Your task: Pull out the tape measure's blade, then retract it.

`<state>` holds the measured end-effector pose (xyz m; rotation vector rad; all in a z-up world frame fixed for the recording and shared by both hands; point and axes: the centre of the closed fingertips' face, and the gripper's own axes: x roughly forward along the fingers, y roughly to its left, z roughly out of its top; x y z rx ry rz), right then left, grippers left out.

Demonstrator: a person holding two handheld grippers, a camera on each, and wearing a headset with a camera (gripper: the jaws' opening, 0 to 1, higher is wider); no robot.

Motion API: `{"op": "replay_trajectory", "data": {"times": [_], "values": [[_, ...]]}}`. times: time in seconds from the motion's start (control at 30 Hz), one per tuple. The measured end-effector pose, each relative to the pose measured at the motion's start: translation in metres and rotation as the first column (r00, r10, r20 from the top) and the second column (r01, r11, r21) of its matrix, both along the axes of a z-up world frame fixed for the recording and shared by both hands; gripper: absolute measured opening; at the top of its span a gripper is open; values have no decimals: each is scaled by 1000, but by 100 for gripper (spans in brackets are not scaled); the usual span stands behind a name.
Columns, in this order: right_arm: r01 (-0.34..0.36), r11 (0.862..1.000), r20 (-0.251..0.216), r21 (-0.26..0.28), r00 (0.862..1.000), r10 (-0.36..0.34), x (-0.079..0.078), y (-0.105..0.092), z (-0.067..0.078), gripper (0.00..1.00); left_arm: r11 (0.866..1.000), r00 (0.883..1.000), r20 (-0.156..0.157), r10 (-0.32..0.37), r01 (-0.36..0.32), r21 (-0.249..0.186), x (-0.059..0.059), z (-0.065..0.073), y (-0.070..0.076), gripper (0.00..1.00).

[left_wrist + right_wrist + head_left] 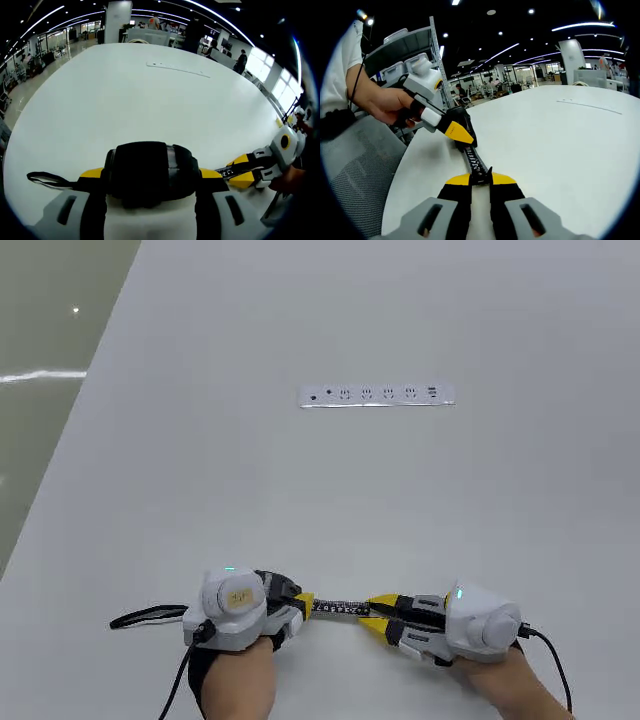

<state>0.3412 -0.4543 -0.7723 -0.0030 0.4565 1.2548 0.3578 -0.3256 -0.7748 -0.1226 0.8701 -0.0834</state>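
Clamping black round tape measure case (150, 170) in left gripper (296, 604), yellow-tipped fingers pressed on either side of it. Pinching end of dark blade with white numerals (474, 162) in right gripper (481, 179), tips closed tight on it. Blade out a short span, stretched straight between the two grippers over near edge of white tabletop (350, 490). Lying left of case: black strap loop (145, 617). Farther back, well apart: white power strip (377, 395).
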Motion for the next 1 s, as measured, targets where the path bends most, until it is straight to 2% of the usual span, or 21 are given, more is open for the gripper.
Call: {"op": "replay_trajectory", "data": {"times": [1.0], "values": [[-23,1000,1,-10,1000,23,3,27,-4,11,1000,1000,6,11,-11,-18,0,1,0,70]]}}
